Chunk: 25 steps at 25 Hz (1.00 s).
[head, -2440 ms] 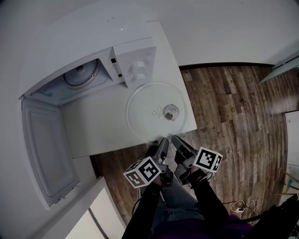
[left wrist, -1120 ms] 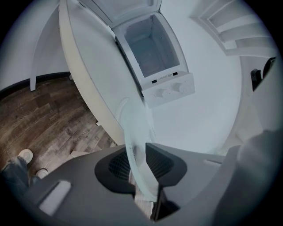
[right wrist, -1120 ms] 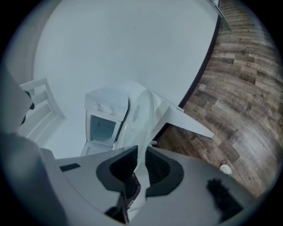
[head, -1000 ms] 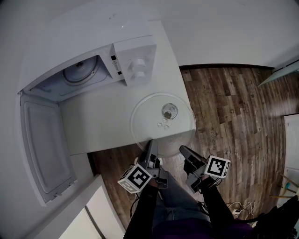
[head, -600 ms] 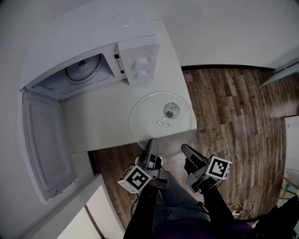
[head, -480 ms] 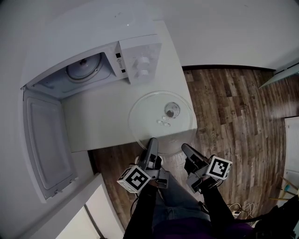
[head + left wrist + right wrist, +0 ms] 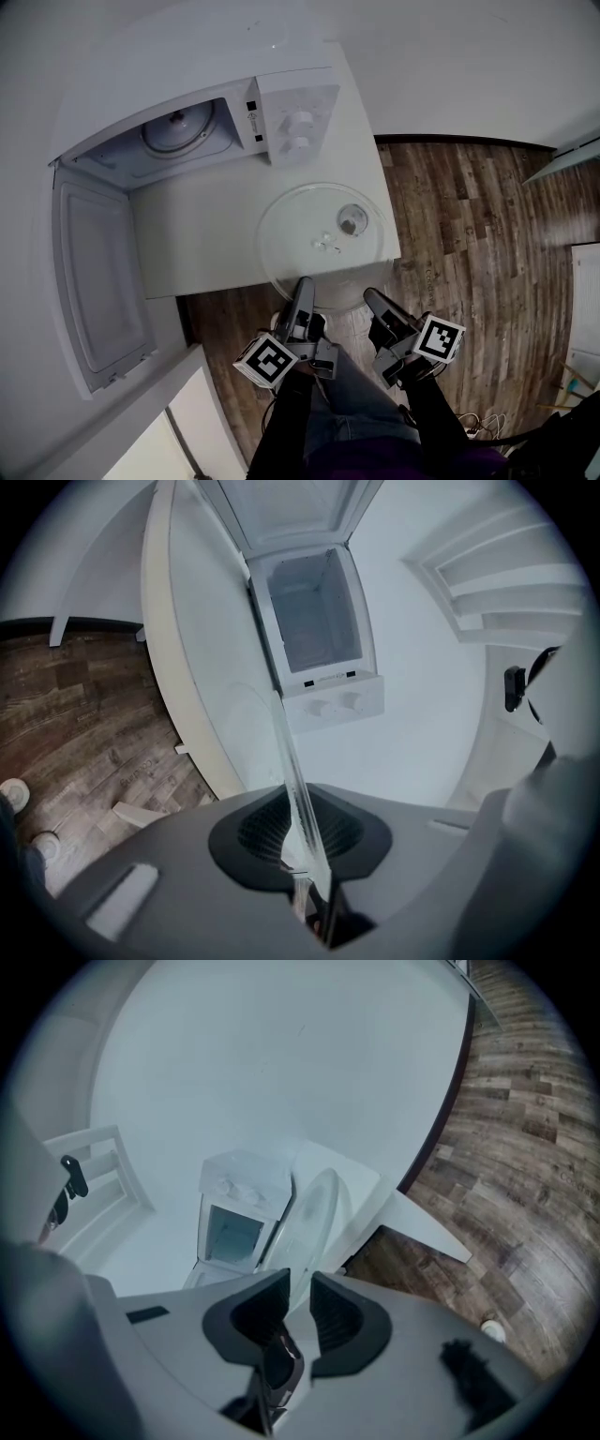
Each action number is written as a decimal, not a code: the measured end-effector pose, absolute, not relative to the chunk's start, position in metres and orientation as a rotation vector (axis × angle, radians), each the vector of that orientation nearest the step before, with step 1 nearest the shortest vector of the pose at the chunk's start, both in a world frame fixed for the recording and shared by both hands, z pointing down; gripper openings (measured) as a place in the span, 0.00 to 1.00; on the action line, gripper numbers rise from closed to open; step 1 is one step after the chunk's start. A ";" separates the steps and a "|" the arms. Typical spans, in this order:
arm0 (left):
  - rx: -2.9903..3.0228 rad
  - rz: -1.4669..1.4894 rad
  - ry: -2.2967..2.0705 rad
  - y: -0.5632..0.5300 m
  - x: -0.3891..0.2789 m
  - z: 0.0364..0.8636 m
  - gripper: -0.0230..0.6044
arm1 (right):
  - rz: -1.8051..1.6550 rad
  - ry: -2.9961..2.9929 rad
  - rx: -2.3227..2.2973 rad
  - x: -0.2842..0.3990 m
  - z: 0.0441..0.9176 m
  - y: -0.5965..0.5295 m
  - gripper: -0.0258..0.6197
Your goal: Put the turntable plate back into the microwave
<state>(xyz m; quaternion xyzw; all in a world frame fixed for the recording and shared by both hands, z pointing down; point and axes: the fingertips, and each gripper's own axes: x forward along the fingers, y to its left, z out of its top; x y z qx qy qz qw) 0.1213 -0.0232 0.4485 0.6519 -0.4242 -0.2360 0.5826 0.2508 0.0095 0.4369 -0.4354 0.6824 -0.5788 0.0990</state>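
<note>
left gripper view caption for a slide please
The left gripper, jaws just closed further on the glass turntable plate, faces the open microwave.

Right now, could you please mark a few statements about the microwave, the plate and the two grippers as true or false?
1. The microwave has its door open. True.
2. The turntable plate already sits inside the microwave. False: it lies on the white table in front of the microwave and overhangs the table's near edge.
3. The left gripper is clamped on the plate's rim. True; its jaws have just been closing on the glass.
4. The right gripper also grips the plate. False: its jaws stand apart with nothing between them and have just been opening. The plate's edge is just ahead of them.
</note>
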 end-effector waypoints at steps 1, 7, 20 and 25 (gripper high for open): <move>1.526 -0.554 -0.996 -0.023 0.119 0.448 0.11 | -1.710 2.024 -1.284 0.249 0.436 0.009 0.15; 1.536 -0.588 -1.032 -0.021 0.104 0.436 0.11 | -1.697 2.080 -1.245 0.235 0.425 0.007 0.15; 1.523 -0.701 -1.153 -0.011 0.054 0.411 0.11 | -1.671 2.222 -1.109 0.187 0.402 -0.003 0.15; 1.510 -0.801 -1.171 -0.010 0.033 0.397 0.11 | -1.657 2.282 -1.036 0.165 0.390 -0.007 0.15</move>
